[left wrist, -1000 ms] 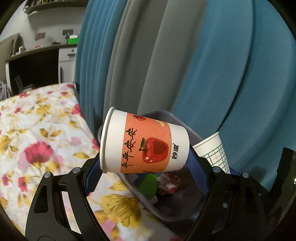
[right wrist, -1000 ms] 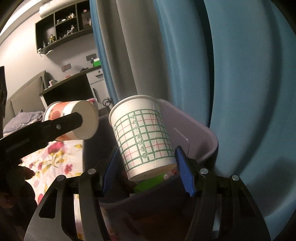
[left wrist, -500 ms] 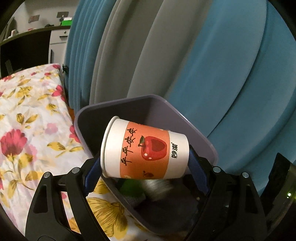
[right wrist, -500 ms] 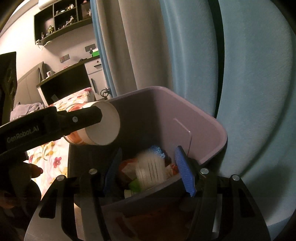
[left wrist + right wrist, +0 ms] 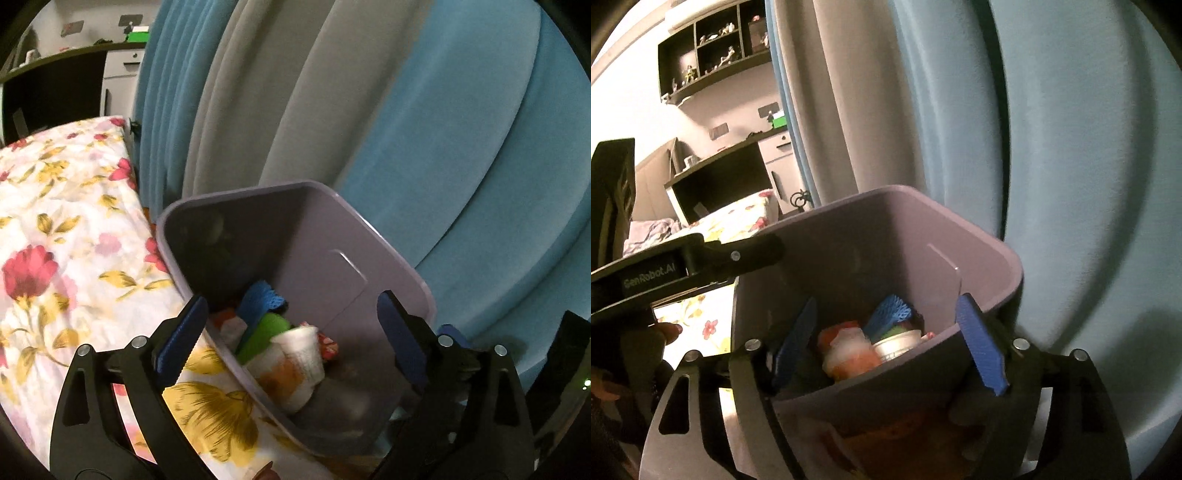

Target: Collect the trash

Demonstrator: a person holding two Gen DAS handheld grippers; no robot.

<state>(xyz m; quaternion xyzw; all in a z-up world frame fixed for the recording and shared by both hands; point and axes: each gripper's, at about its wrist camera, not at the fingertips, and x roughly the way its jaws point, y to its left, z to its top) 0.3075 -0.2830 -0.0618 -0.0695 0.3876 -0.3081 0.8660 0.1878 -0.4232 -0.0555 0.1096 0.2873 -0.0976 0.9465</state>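
- The left claw (image 5: pixel 291 328) hangs over the purple bin (image 5: pixel 391 258) with its blue-padded fingers (image 5: pixel 181 336) spread wide and nothing between them.
- The right claw (image 5: pixel 886 343) is spread wide too, holding nothing; its fingers straddle the near wall of the bin (image 5: pixel 997 266), one pad inside and one at the rim's edge.
- Down in the bin lies the orange-and-white paper cup (image 5: pixel 280 373), on its side and blurred, touching a second white cup (image 5: pixel 301 341) just beside it.
- Around them sit other scraps: a blue mesh piece (image 5: pixel 258 301), something green (image 5: pixel 267 332) and a red wrapper (image 5: pixel 327 345).
- From the right claw's side the orange cup (image 5: pixel 849 354) shows near the front wall, with the white cup's rim (image 5: pixel 897 338) next to it.
- The bin stands between a floral bed cover (image 5: pixel 66 236) and blue and grey curtains (image 5: pixel 424 129), its rim touching the bed's edge.
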